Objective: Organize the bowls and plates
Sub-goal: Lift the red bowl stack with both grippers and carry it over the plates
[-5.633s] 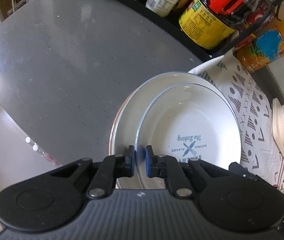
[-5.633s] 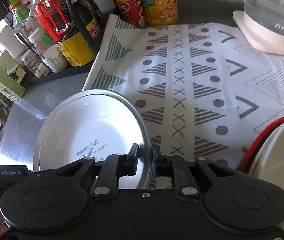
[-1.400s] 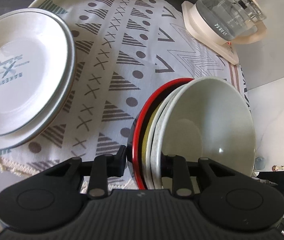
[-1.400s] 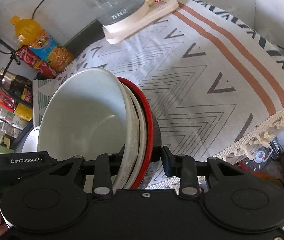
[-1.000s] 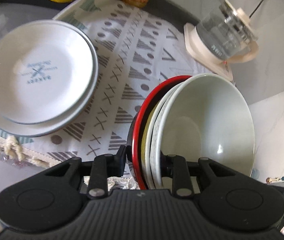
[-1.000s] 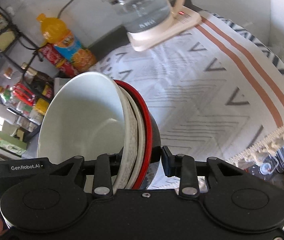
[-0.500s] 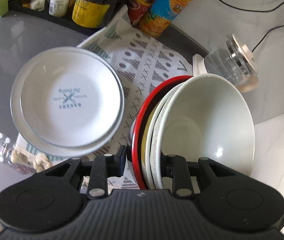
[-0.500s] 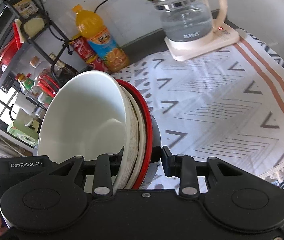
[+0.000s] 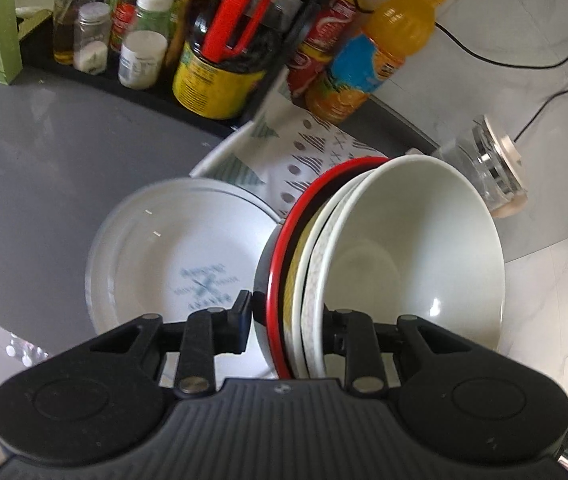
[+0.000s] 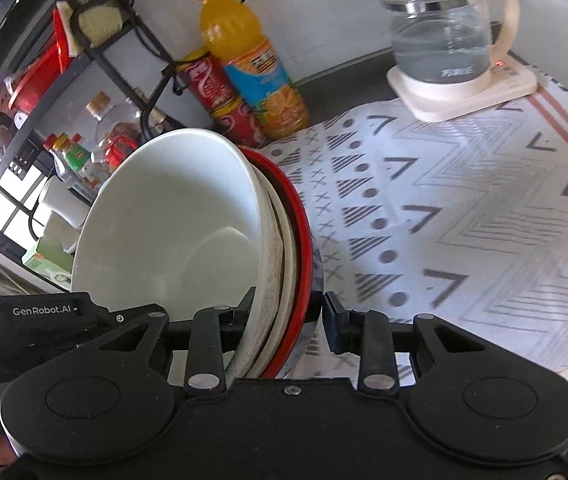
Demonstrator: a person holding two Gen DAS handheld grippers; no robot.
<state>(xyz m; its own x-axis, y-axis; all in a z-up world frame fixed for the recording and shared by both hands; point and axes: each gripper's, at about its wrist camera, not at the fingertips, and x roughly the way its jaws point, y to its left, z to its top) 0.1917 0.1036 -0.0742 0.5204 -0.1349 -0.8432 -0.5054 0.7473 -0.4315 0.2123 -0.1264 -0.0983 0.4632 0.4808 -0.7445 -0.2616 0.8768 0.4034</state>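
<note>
Both tools are gripping one stack of nested bowls (image 9: 384, 264): the left tool (image 9: 286, 316) and the right tool (image 10: 286, 312) are each clamping its rims, holding it tilted above the white plates (image 9: 180, 256) lying on the grey table (image 9: 44, 160)

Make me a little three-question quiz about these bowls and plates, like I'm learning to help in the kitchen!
1. True or false: both grippers hold the same stack of bowls.
2. Which colour is the rim of the outermost bowl? A) blue B) red C) green
3. Fill in: the stacked plates lie to the ____ of the bowls in the left wrist view.

Key:
1. True: the left gripper and right gripper each clamp the stack's rim.
2. B
3. left
</note>
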